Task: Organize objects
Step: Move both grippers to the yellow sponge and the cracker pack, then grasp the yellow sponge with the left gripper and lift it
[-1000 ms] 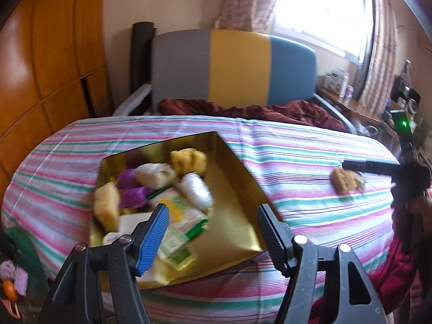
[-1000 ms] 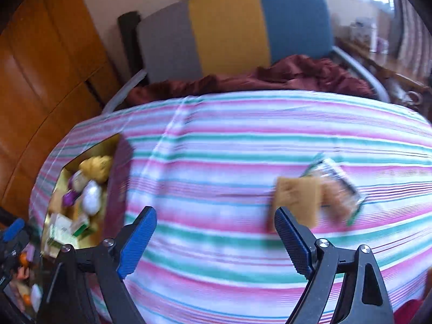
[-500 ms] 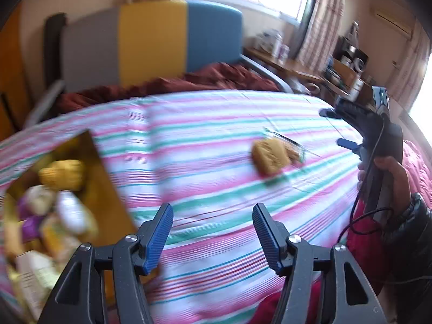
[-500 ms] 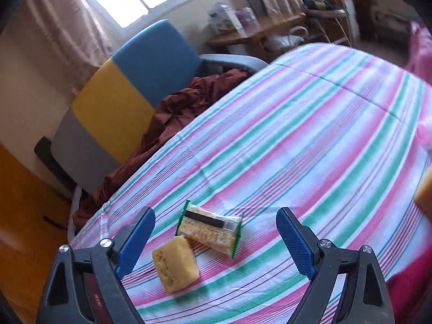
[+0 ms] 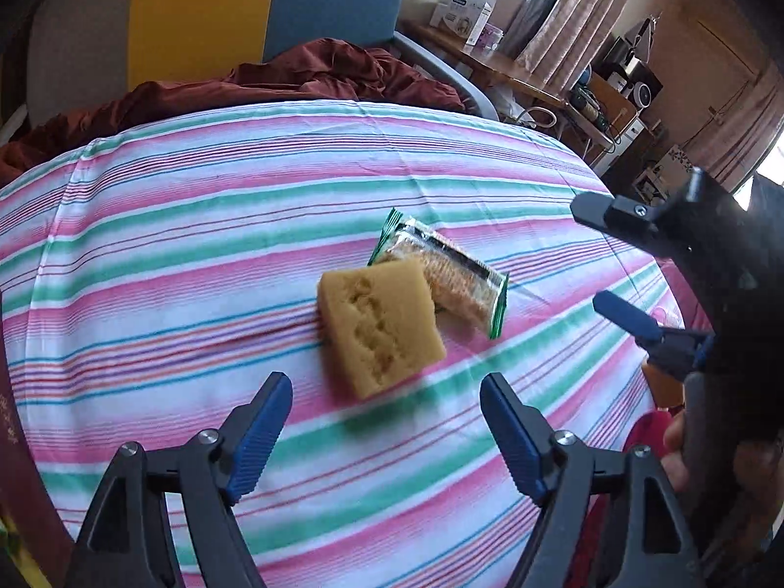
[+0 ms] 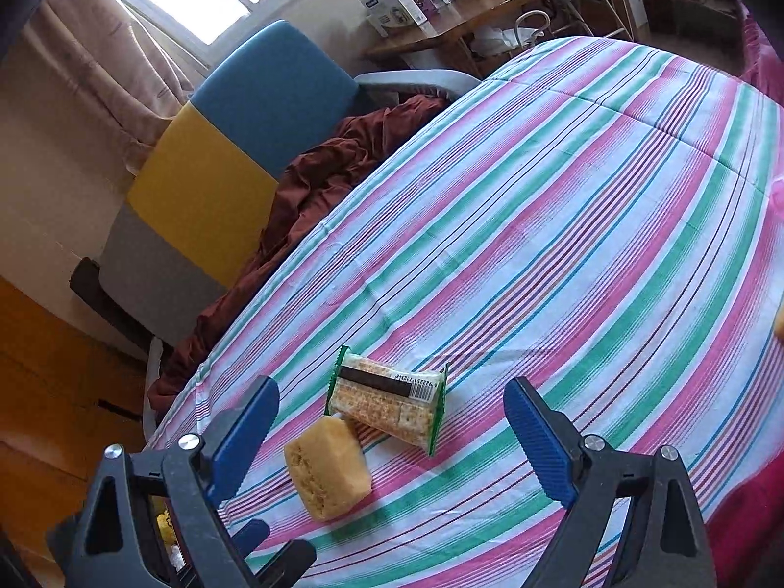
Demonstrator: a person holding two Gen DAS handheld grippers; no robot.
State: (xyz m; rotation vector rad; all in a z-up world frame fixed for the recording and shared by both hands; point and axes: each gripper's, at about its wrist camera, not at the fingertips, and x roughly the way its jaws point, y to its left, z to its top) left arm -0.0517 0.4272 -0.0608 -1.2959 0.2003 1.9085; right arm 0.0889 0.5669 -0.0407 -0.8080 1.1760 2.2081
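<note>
Sponge (image 5: 379, 321) lies on striped bed (image 5: 196, 225), touching cracker pack (image 5: 443, 274). Left gripper (image 5: 384, 433) hovers near it, jaws opening, empty. Right gripper (image 6: 392, 441) jaws stand wide, gripping nothing.

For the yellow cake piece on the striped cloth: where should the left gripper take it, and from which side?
Judging by the pose, grip the yellow cake piece across its two long side faces, from above and the near edge. It lies flat, its far corner overlapping the cracker packet. The left gripper, its fingers opening and empty, already faces it.

Porous matt sponge (image 5: 379, 323), glossy plastic wrapper (image 5: 443, 277) (striped cloth (image 5: 196, 225) beneath)
</note>
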